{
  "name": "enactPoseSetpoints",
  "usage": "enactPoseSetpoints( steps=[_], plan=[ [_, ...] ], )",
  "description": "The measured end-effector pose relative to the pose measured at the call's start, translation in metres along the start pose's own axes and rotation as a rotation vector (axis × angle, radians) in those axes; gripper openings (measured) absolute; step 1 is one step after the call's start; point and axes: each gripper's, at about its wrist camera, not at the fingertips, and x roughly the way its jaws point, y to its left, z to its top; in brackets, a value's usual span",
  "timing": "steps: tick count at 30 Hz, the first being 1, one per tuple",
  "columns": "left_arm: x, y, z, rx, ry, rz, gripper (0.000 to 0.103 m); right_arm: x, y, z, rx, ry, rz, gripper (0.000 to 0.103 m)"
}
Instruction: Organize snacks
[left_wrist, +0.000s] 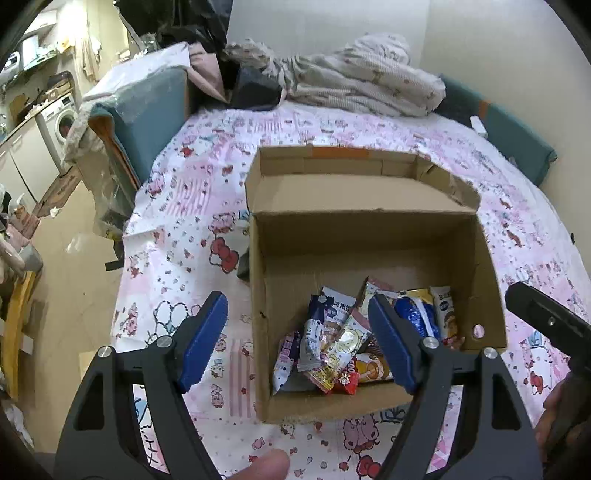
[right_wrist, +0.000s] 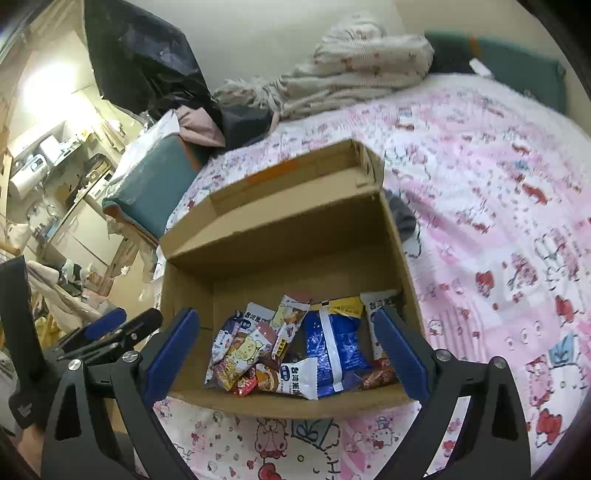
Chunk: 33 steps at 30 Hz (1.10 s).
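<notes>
Currently: snack packets (left_wrist: 343, 343) piled in the near end of an open cardboard box (left_wrist: 284, 258) on a bed (left_wrist: 177, 206) with a pink cartoon sheet.
Left tongs (left_wrist: 297, 338) and right tongs (right_wrist: 286, 349) both spread wide, holding nothing, poised above the box's near wall. Risk, as judged: packets overlap loosely, so a pinch may catch two wrappers or slip on glossy film; a low finger could snag the near wall and shift the light box across the soft sheet.

Left tongs (left_wrist: 297, 339) and right tongs (right_wrist: 286, 350) gape empty
</notes>
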Motion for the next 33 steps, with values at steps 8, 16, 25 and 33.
enactPoseSetpoints(
  steps=[8,16,25,33],
  plan=[
    [-0.046,0.016,-0.015,-0.012,-0.032,-0.011,0.092,-0.053,0.013,-0.013,-0.024,-0.098,0.022,0.103],
    [-0.080,0.039,-0.040,-0.033,-0.082,0.000,0.103,-0.076,0.023,-0.049,-0.078,-0.107,-0.053,0.103],
    [-0.084,0.031,-0.068,-0.012,-0.064,-0.027,0.103,-0.074,0.017,-0.073,-0.024,-0.070,-0.087,0.103],
    [-0.079,0.018,-0.077,0.006,-0.068,-0.018,0.103,-0.064,0.034,-0.081,-0.121,-0.085,-0.163,0.103]
  ],
)
